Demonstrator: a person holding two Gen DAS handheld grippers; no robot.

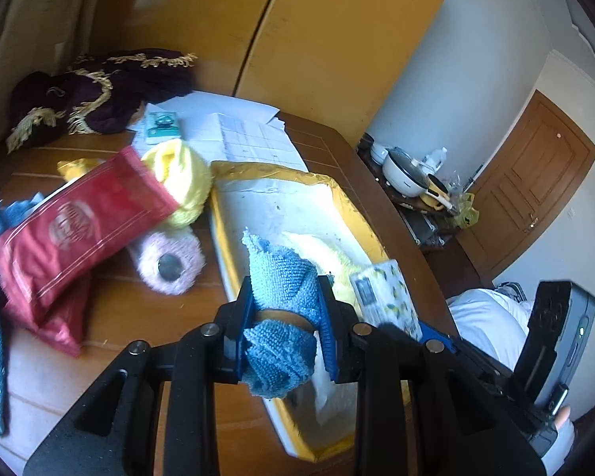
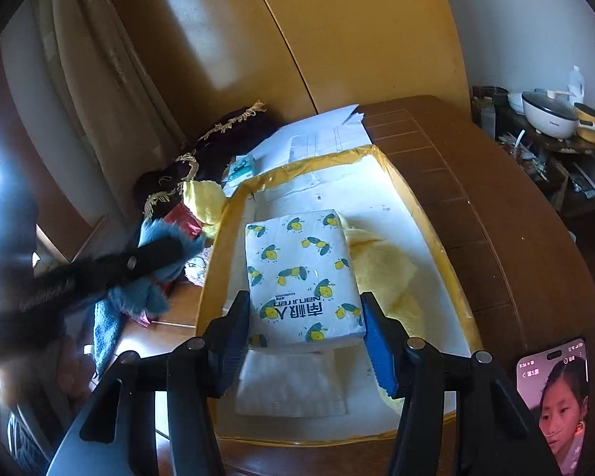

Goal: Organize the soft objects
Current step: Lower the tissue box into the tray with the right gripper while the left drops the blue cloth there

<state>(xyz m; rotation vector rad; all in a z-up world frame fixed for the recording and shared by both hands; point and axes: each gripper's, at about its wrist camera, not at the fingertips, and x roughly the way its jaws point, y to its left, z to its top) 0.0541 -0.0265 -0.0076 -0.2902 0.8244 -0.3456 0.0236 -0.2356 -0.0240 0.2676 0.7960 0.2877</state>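
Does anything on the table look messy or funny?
Yes. Left of the white tray, the soft things lie in a heap: a red packet sits tilted across a yellow cloth and a pink fluffy roll. The left tongs squeeze a crumpled blue cloth.

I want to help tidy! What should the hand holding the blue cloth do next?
Probably carry it a little further over the white tray and let go. The left hand-held gripper is shut on the blue cloth at the tray's edge, and the yellow cloth already lies inside.
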